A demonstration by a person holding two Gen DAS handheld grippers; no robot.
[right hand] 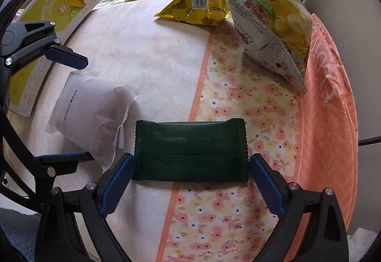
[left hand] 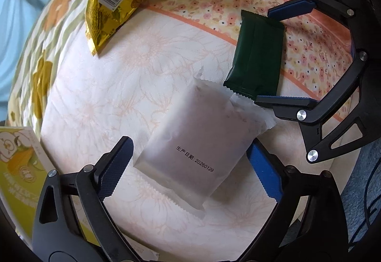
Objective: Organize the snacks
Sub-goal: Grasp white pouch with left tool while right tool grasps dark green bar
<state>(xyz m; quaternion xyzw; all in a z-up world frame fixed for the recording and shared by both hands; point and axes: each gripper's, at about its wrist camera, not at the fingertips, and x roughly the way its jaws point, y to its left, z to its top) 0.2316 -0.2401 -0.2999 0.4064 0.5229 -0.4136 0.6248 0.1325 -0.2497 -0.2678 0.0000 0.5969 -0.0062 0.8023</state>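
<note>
Soft daylight, faint shadows, sharp centre, strong fisheye edge-warp.

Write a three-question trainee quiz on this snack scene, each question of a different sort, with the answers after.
1. True or false: the left gripper is shut tight on the white packet.
2. Multiple choice: the dark green packet lies between the fingers of which gripper? A) left B) right C) neither
3. Fill in: the yellow bag lies with its ______ label facing up, beside the chip bag.

Key
1. False: its jaws are open, one finger on each side of the packet.
2. B
3. barcode
</note>
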